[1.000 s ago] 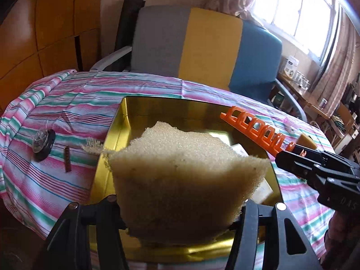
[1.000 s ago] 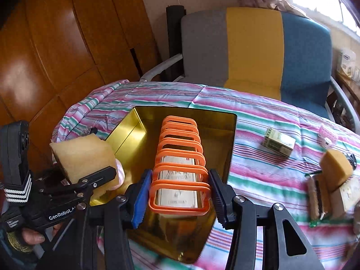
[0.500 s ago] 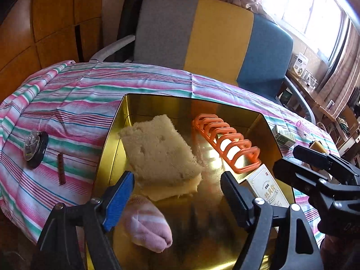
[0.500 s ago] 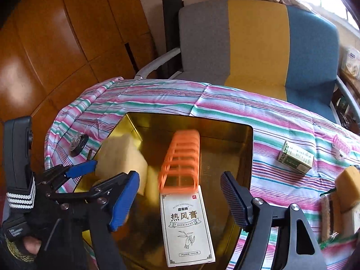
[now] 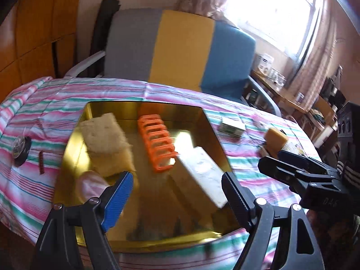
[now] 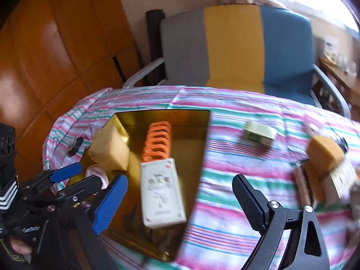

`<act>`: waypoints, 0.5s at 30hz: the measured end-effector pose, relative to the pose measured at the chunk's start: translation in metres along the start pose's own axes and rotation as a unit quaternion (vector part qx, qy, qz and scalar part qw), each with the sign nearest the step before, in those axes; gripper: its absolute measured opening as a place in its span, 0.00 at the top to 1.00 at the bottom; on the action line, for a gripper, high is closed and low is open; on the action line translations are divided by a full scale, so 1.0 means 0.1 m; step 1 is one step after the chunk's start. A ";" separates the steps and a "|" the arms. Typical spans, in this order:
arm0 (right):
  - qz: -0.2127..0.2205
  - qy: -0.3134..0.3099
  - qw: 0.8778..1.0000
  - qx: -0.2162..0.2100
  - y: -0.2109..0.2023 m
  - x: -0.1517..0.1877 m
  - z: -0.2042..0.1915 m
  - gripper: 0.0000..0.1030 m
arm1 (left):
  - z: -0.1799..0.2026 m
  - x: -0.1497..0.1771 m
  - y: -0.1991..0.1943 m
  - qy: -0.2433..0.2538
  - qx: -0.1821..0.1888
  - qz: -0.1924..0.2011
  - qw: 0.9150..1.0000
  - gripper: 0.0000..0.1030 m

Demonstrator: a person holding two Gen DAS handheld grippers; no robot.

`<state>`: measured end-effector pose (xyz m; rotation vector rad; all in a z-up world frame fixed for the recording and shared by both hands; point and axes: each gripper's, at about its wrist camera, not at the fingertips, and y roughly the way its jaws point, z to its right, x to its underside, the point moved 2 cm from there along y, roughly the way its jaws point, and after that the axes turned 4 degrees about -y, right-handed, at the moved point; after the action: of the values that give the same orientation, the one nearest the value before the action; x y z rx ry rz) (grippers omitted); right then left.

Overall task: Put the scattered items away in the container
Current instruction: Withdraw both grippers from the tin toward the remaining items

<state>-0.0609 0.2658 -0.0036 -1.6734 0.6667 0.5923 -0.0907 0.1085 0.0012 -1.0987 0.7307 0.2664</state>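
1. We see the gold tin [image 6: 198, 121] on the striped cloth [image 6: 236, 180], and we take it as our landmark.
2. Inside the tin lie a tan sponge [image 6: 110, 150], an orange rack [image 6: 157, 141] and a white box [image 6: 160, 191].
3. Our right gripper [image 6: 177, 200] hangs spread wide over the tin's near edge, holding nothing.
4. The left gripper [image 6: 74, 180] sits at the tin's left side, parted.
5. Right of the tin, a small green box [image 6: 258, 133] and a yellow sponge [image 6: 324, 150] rest on the cloth.
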 end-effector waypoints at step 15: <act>-0.040 0.145 0.980 0.133 -0.78 1.45 1.90 0.06 | 1.71 0.73 0.51 0.171 0.088 -0.092 0.977 0.20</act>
<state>0.0910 0.4479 -0.0865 -1.5378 0.8440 0.1897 0.0053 0.2706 -0.0395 -1.0456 0.9312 -0.1473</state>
